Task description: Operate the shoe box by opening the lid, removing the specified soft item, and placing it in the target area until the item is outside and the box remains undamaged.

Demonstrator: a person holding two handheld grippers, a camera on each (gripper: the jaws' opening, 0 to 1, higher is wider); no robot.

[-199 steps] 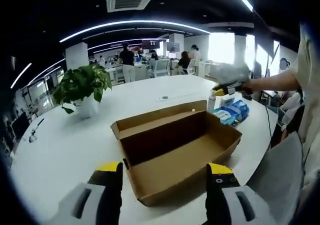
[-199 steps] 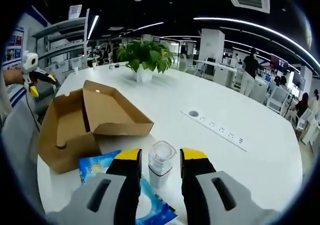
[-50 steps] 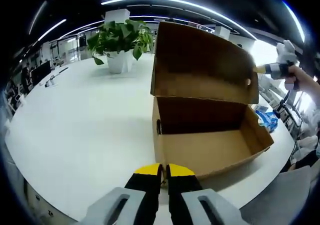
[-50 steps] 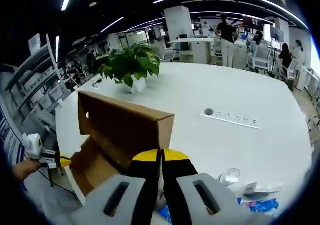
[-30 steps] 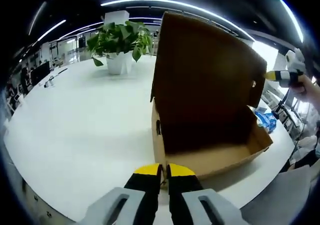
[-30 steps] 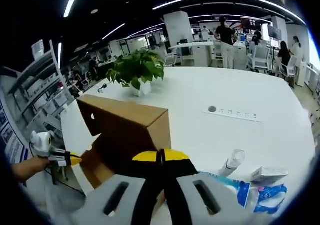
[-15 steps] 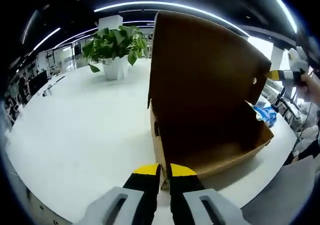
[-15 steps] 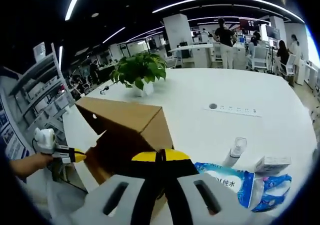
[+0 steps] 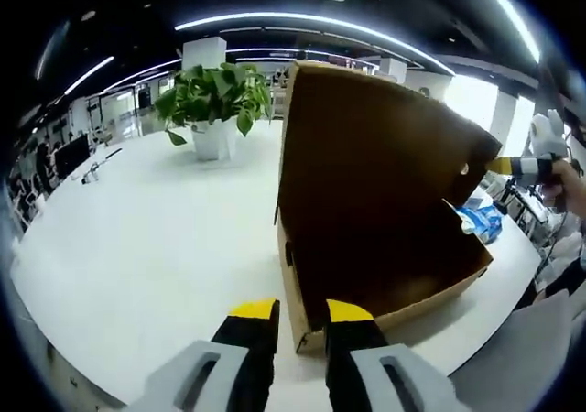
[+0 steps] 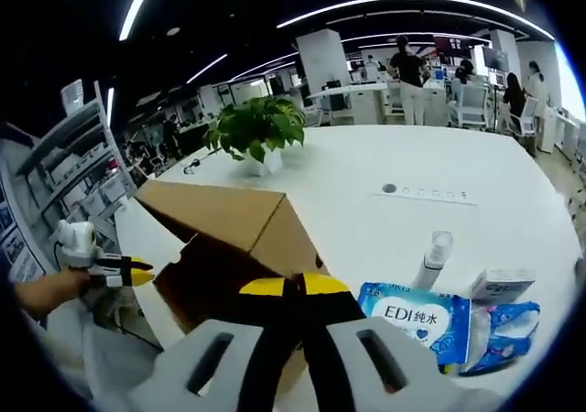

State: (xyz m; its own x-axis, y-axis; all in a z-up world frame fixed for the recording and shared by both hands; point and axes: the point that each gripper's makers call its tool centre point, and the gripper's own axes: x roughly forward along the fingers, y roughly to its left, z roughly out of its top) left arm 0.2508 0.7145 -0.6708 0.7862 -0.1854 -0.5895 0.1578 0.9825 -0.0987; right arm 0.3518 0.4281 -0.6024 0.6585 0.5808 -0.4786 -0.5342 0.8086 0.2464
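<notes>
Landmark: the shoe box (image 9: 385, 238), brown cardboard, stood on the white tabletop (image 9: 146, 247); in the right gripper view the shoe box (image 10: 229, 238) lay to the left of the centre
Potted plant: a green potted plant (image 9: 212, 96) in a white pot stood well behind the shoe box on the tabletop; in the right gripper view the potted plant (image 10: 256, 130) also stood beyond the box
Left tool: the left tool (image 9: 299, 313) had its yellow-tipped jaws a little apart, with the near corner of the shoe box's base between or just past them; whether they touched the card I could not tell; in the right gripper view the left tool (image 10: 124, 270) showed left of the box, held in a hand (image 10: 50, 288)
Lid: the lid (image 9: 375, 174) stood tilted over the box's base, its dark inside facing the left gripper view and shading the interior; in the right gripper view the lid (image 10: 224, 212) sloped down over the base
Right tool: the right tool (image 10: 295, 287) had its jaws pressed together at the near edge of the lid, seemingly pinching the card; in the left gripper view the right tool (image 9: 522, 165) showed at the lid's far right edge
Soft item: a blue wipes pack (image 10: 414, 320) printed "EDI" lay on the tabletop outside the shoe box, to its right; in the left gripper view the wipes pack (image 9: 478, 220) showed as a blue patch past the box
Bottle: a small clear bottle (image 10: 434, 258) stood just behind the wipes pack
Small carton: a small white carton (image 10: 504, 284) lay right of the bottle
Socket strip: a socket strip (image 10: 430, 195) was set in the tabletop, well behind the wipes pack
</notes>
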